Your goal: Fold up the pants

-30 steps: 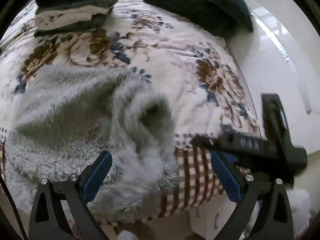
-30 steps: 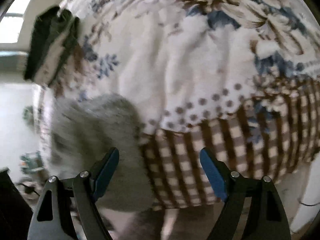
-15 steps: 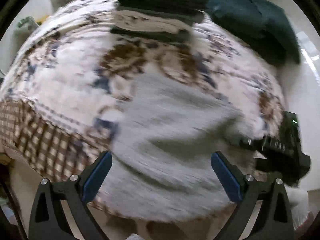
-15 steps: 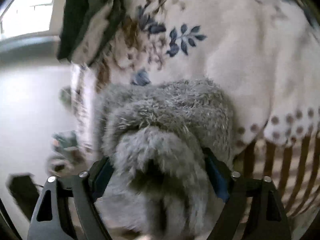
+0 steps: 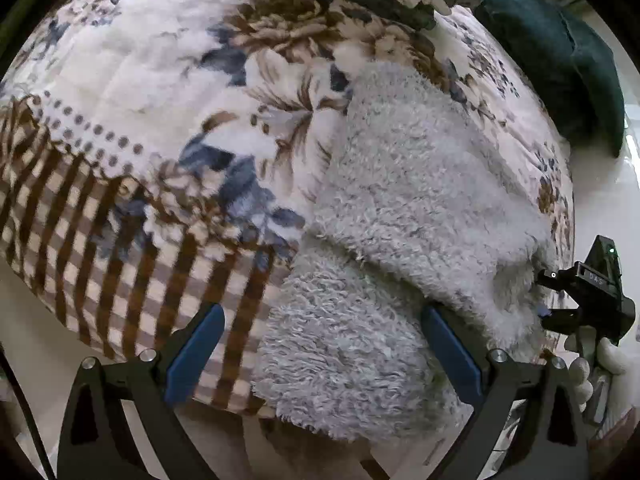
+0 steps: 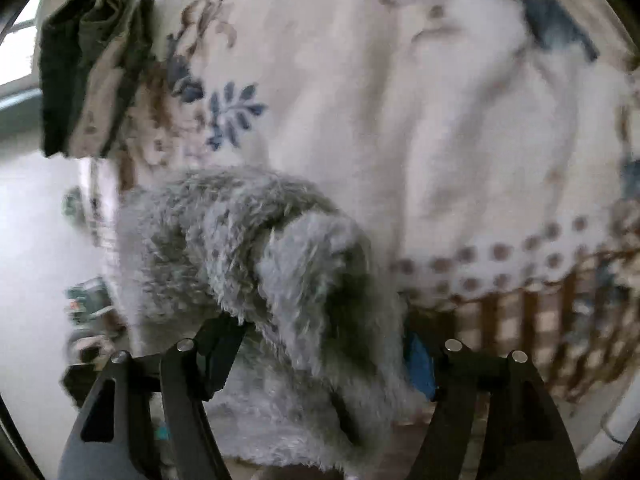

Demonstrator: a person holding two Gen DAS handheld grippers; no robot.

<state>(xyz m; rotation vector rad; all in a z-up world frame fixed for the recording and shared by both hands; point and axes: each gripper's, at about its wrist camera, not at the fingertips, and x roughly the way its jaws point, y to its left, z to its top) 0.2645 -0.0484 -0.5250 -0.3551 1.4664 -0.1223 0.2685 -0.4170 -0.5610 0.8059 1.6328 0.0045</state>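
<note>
No container shows in either view; the grey fleece pants (image 5: 408,208) lie straight on the floral blanket (image 5: 160,92), at its near edge where the print turns to brown check. In the left wrist view their long axis runs from just ahead of the right finger (image 5: 450,354) up and away to the far left, and the near end droops over the bed edge between the two fingers. A fold line crosses the cloth just ahead of the fingertips — the upper layer lies over the lower one there.

The left gripper (image 5: 320,344) points forward and down at the bed edge, its fingers wide apart and gripping nothing; the fleece lies between and beyond them.

The right gripper (image 6: 320,340) points across the bed, and a thick bunch of the pants (image 6: 288,272) fills the gap between its fingers and hangs over them. The fingers stand fairly wide with fleece against both — whether they pinch it I cannot tell. From the left view this gripper (image 5: 556,296) sits at the pants' right edge.

Far beyond the fingers lie a stack of folded clothes (image 6: 92,68) and a dark green pillow (image 5: 560,52)
</note>
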